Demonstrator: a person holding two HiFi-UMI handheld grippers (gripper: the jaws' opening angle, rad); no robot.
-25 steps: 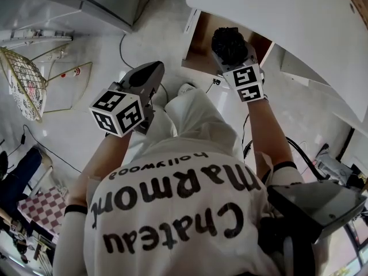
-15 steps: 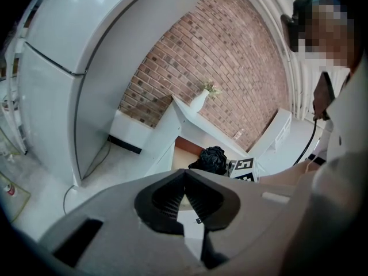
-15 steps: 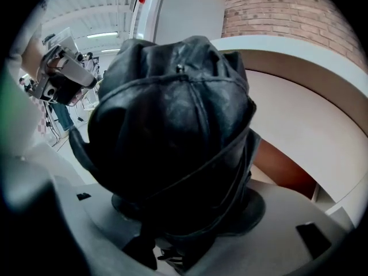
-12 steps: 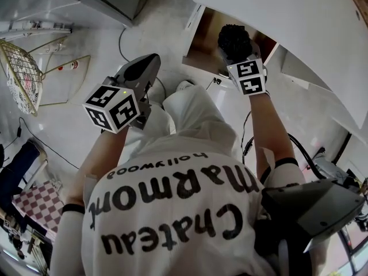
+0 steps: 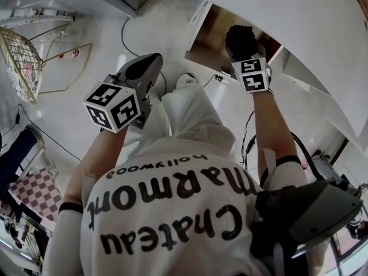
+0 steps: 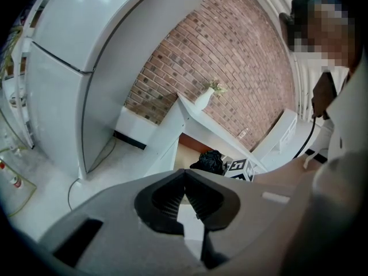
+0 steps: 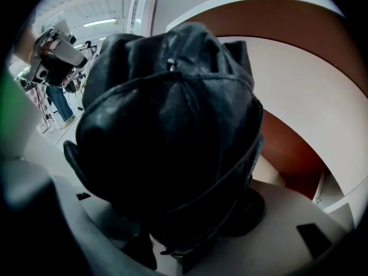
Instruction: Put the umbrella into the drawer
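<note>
Sinking nearer the open drawer [image 5: 208, 39] than a second ago, the right gripper [image 5: 244, 55] clamps its wide-spread jaws on the bunched black umbrella [image 5: 241, 39], just above the cavity. It is best lowered fully inside, clear of the counter [image 5: 287, 16], before release. The left gripper's [image 6: 184, 197] jaws are closed and empty.

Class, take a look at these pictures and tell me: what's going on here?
A person is working with a gripper in each hand. The right gripper is clamped on a folded black umbrella and holds it at the open drawer under the white table; the umbrella is not yet let go. The left gripper, fingers together and empty, hangs off to the side above the floor.
</note>
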